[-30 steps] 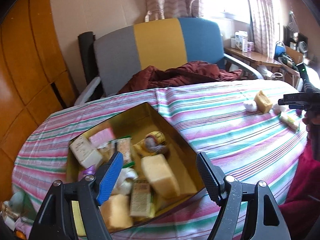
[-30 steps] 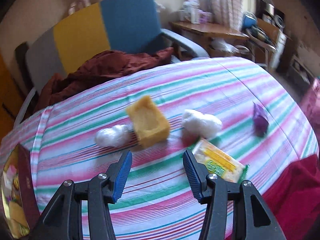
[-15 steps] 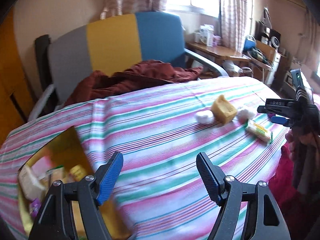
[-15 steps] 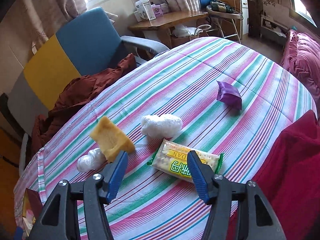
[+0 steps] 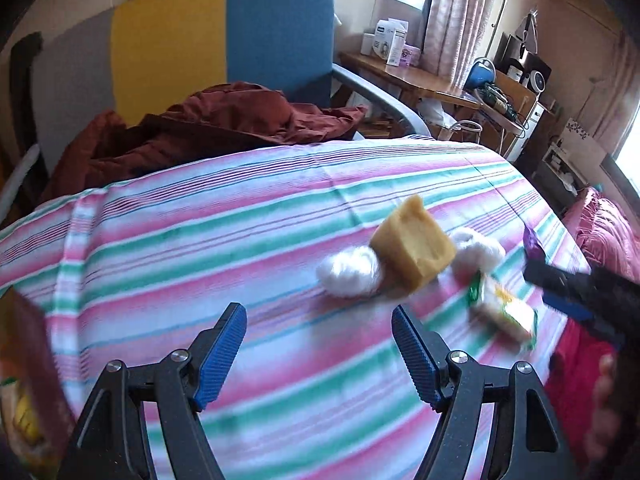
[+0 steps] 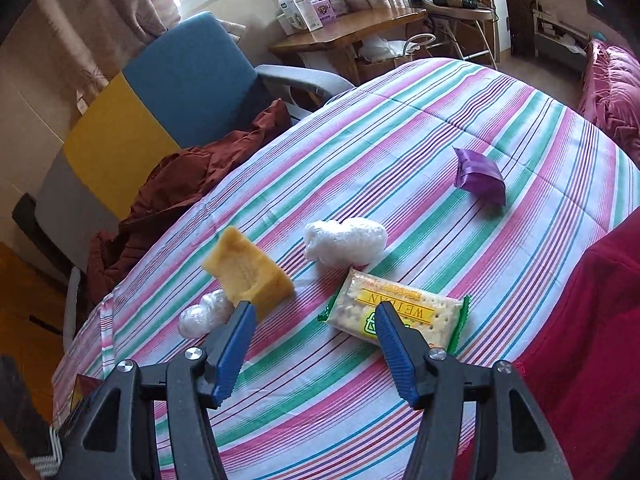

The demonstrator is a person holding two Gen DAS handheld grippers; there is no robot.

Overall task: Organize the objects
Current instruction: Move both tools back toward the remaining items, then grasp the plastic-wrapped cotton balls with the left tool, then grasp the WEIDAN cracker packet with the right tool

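Where the cracker pack (image 6: 394, 313) lies near the right edge of the striped cloth (image 6: 400, 128), its upside-down label reads "WEIDAN", and its long axis runs left to right, tilting slightly nearer at the right. The right gripper (image 6: 312, 312) hangs over it with fingers apart, its right finger hiding part of the wrapper. The left gripper (image 5: 319, 316) is open and empty, and the box (image 5: 24, 392) at far left is blurred and cut off.
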